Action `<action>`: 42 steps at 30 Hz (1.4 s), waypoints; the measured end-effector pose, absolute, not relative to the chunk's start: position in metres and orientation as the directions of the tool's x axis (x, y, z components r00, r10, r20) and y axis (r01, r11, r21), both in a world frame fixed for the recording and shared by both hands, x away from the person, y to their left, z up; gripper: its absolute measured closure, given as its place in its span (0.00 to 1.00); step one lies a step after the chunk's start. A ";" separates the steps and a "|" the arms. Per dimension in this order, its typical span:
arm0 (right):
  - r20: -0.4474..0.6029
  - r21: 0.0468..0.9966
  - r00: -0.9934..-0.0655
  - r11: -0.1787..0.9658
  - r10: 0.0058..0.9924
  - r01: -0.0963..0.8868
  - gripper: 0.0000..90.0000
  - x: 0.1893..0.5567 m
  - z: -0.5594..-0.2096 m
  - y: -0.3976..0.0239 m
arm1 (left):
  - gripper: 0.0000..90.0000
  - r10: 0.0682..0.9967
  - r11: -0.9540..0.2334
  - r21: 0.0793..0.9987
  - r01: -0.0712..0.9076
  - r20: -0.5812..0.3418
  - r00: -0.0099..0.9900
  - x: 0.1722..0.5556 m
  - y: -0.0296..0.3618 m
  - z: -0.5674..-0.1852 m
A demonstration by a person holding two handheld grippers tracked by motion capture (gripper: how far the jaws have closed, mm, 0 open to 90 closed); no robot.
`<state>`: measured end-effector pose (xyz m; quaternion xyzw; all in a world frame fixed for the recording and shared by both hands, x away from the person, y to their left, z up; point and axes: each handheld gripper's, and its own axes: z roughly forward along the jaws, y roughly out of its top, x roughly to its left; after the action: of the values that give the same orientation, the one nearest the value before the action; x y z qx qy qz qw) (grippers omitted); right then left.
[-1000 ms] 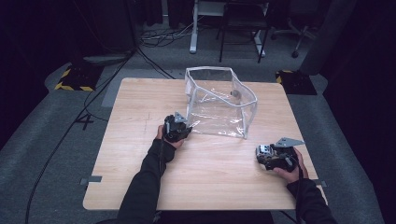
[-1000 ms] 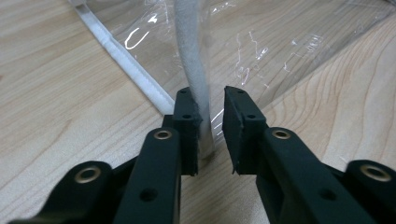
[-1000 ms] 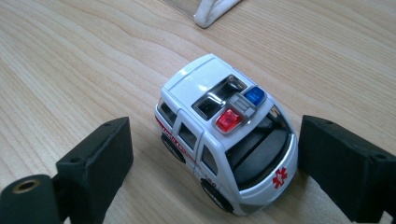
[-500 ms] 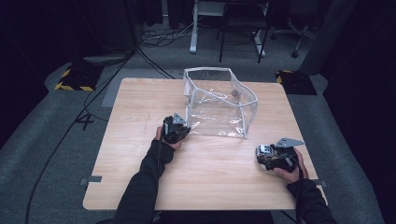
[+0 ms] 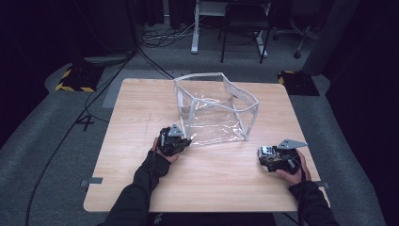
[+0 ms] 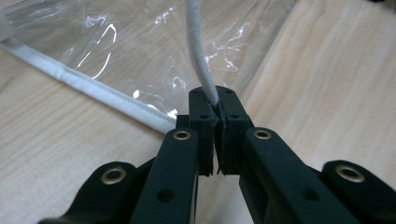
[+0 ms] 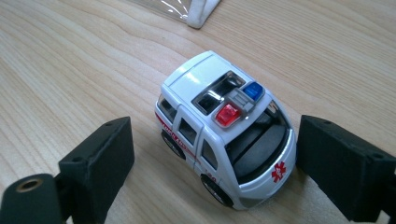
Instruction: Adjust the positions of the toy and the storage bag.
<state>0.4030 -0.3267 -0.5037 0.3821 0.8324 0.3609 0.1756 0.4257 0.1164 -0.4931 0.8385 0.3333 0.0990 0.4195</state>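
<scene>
A clear plastic bag [image 5: 214, 110] with white trim stands open on the wooden table [image 5: 141, 108]. At the bag's near left corner my left gripper [image 5: 182, 140] is shut on its upright white edge cord [image 6: 198, 56], pinched between the closed pads of the left gripper [image 6: 215, 112]. A white toy ambulance [image 7: 224, 126] with red and blue roof lights stands on the table between the spread jaws of my right gripper [image 7: 222, 156]. Both pads stand clear of it. In the high view the right gripper [image 5: 264, 154] and the toy ambulance [image 5: 266, 151] sit near the table's right edge.
Bare wood lies between the two hands and along the near edge. A corner of the bag's white trim [image 7: 201, 11] lies just beyond the toy. Off the table are grey floor, cables and a desk frame [image 5: 226, 28] at the back.
My left gripper has slid a little toward the near edge with the bag's corner in it, tugging the bag's rim out of shape. The right gripper and the toy have stayed put.
</scene>
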 end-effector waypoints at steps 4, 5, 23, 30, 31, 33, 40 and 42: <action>-0.022 0.734 -0.650 0.454 0.760 0.505 0.14 0.403 -0.504 -0.328 | 0.96 0.626 -0.443 0.768 0.463 -0.104 0.772 0.414 0.116 -0.493; -0.020 0.734 -0.648 0.451 0.762 0.508 0.13 0.403 -0.504 -0.327 | 0.96 0.623 -0.440 0.766 0.468 -0.115 0.774 0.411 0.115 -0.493; -0.018 0.736 -0.644 0.446 0.765 0.509 0.14 0.401 -0.504 -0.328 | 0.95 0.537 -0.490 0.753 0.439 -0.135 0.833 0.359 0.140 -0.490; -0.012 0.738 -0.639 0.438 0.769 0.513 0.15 0.400 -0.504 -0.327 | 0.80 0.526 -0.515 0.746 0.422 -0.114 0.843 0.343 0.160 -0.493; -0.012 0.738 -0.639 0.438 0.769 0.513 0.15 0.400 -0.504 -0.327 | 0.76 0.532 -0.509 0.748 0.426 -0.115 0.839 0.342 0.163 -0.492; -0.012 0.738 -0.639 0.438 0.769 0.513 0.15 0.400 -0.504 -0.327 | 0.66 0.571 -0.497 0.743 0.448 -0.109 0.814 0.340 0.169 -0.493; -0.009 0.737 -0.639 0.437 0.770 0.516 0.15 0.400 -0.503 -0.327 | 0.51 0.674 -0.493 0.707 0.507 -0.058 0.737 0.351 0.189 -0.497; -0.010 0.738 -0.638 0.436 0.770 0.515 0.15 0.400 -0.503 -0.327 | 0.43 0.721 -0.463 0.700 0.543 -0.059 0.691 0.360 0.193 -0.500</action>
<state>0.4000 -0.3272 -0.5035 0.3876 0.8291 0.3628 0.1754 0.3598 0.1930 -0.5000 0.8465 0.3733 0.1234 0.3591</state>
